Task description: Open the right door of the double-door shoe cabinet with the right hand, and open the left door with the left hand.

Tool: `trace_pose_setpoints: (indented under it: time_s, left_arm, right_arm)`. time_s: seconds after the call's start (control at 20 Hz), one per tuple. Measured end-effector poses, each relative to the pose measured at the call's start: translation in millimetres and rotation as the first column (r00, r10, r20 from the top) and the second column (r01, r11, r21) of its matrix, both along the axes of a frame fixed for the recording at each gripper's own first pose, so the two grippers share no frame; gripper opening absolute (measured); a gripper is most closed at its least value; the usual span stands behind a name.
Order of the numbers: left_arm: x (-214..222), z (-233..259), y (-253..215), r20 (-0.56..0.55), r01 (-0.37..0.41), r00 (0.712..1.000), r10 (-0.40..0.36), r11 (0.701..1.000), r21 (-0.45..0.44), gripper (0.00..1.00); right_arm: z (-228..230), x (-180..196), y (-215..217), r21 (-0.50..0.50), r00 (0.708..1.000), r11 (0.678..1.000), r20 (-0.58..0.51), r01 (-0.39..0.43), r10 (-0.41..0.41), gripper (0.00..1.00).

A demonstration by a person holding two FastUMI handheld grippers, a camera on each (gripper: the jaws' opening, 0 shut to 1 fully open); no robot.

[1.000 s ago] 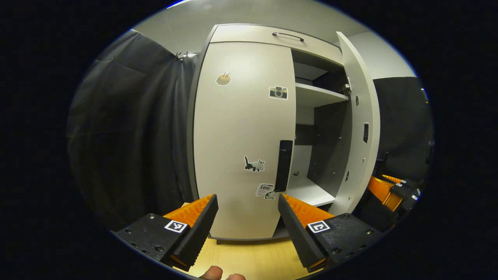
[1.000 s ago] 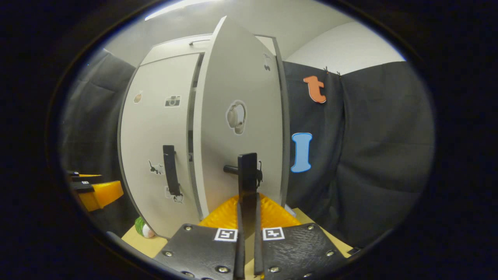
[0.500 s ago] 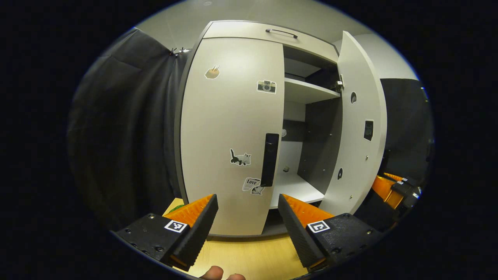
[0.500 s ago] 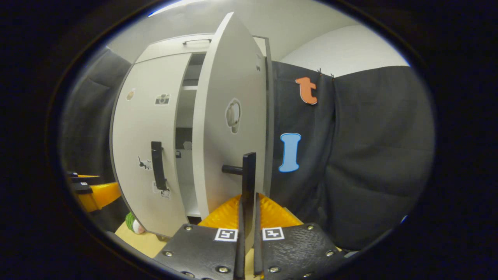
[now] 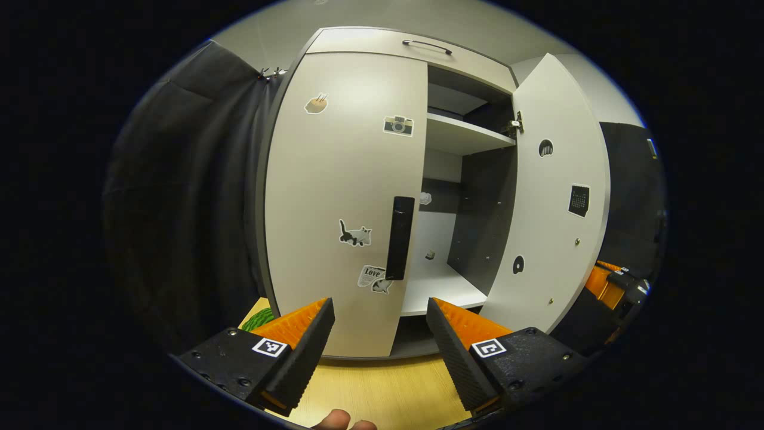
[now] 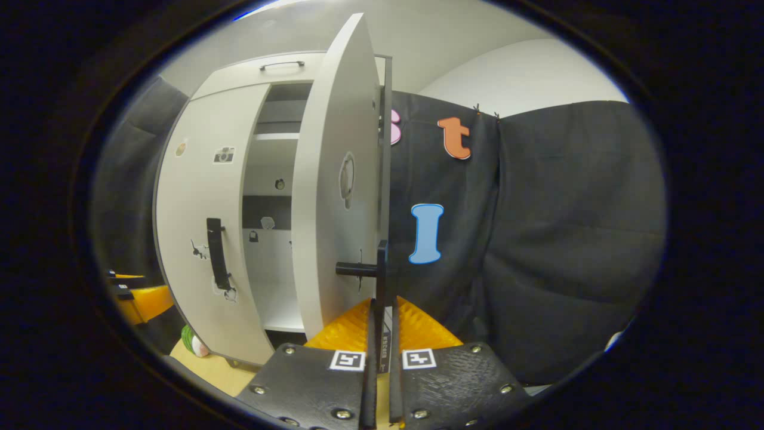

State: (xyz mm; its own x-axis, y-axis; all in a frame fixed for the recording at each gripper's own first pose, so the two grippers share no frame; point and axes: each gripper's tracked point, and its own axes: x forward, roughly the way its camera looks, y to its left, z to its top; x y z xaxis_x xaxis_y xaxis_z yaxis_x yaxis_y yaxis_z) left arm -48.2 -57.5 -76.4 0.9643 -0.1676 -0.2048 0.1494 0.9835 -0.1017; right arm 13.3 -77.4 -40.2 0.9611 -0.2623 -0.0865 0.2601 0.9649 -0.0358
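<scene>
The pale shoe cabinet (image 5: 382, 45) has its left door (image 5: 340, 179) closed, with a black vertical handle (image 5: 399, 237) and stickers on it. Its right door (image 5: 552, 197) stands swung wide, baring shelves (image 5: 462, 140) inside. My left gripper (image 5: 380, 325) is open, low in front of the left door and short of its handle. In the right gripper view, my right gripper (image 6: 381, 322) is shut on the right door's black handle (image 6: 381, 280), with the door (image 6: 328, 197) seen nearly edge-on. The right gripper (image 5: 615, 283) also peeks out behind that door in the left gripper view.
Black cloth (image 6: 555, 239) hangs close to the right of the open door and also left of the cabinet (image 5: 191, 191). The cabinet stands on a light wooden surface (image 5: 382, 394). A green ball-like object (image 6: 192, 345) lies at the cabinet's left foot. A fingertip (image 5: 334, 420) shows at the bottom edge.
The right door has swung much farther open, pulled by my right gripper on its handle. My left gripper has stayed open while its view shifted slightly right along the left door.
</scene>
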Motion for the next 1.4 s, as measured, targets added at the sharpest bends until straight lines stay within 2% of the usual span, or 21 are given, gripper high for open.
trace_pose_setpoints:
  time_s: [0.15,0.25,0.3,0.35,0.4,0.5,0.7,0.9,1.1,1.25,1.4]
  left_arm:
    - [-0.4,-0.7,-1.3,0.002,0.002,1.000,-0.002,1.000,0.005,0.96]
    - [0.1,-2.5,-3.9,-0.002,0.010,1.000,-0.010,1.000,0.003,1.00]
    - [1.9,-3.6,-6.8,-0.007,0.014,1.000,-0.014,1.000,0.001,0.96]
    - [4.1,-4.8,-9.9,-0.011,0.019,1.000,-0.019,1.000,0.003,0.96]
    - [8.4,-4.8,-12.2,-0.011,0.022,1.000,-0.022,1.000,0.005,0.96]
    - [14.9,-3.6,-16.7,-0.008,0.030,1.000,-0.029,1.000,0.011,0.96]
    - [31.1,-4.6,-24.4,-0.011,0.045,0.999,-0.045,0.999,0.018,0.96]
    - [52.7,-2.9,-32.9,-0.009,0.048,0.999,-0.048,0.999,0.014,0.97]
    - [78.8,6.0,-31.6,0.023,0.024,0.999,-0.025,0.999,0.037,0.96]
    - [97.6,12.9,-29.6,0.052,-0.003,0.999,0.000,0.999,0.053,0.96]
    - [117.6,14.5,-25.5,0.066,-0.033,0.997,0.028,0.997,0.072,0.96]
  right_arm:
    - [-2.9,-2.6,-7.9,0.007,1.000,1.000,-0.011,0.010,-0.010,0.08]
    - [-4.8,-1.5,-5.8,0.066,1.000,0.998,-0.005,0.008,-0.008,0.05]
    - [-6.3,0.1,-3.3,0.077,1.000,0.997,-0.005,-0.002,0.002,0.05]
    - [-6.3,0.1,-3.2,0.072,1.000,0.997,-0.005,-0.009,0.009,0.10]
    - [-6.7,0.4,-4.8,0.060,1.000,0.998,-0.006,-0.020,0.021,0.05]
    - [-5.3,0.1,-9.0,0.040,1.000,0.999,-0.003,-0.025,0.025,0.05]
    - [-3.2,-11.3,-34.2,0.035,0.999,0.998,0.009,0.052,-0.053,0.05]
    - [-1.3,-15.7,-42.1,0.072,0.996,0.994,0.032,0.082,-0.085,0.05]
    - [-1.4,-28.8,-61.2,0.029,0.989,0.989,0.024,0.144,-0.145,0.05]
    - [-2.5,-38.5,-70.4,0.040,0.984,0.984,0.023,0.176,-0.177,0.05]
    - [-5.7,-45.8,-78.9,0.055,0.976,0.975,0.019,0.214,-0.216,0.10]
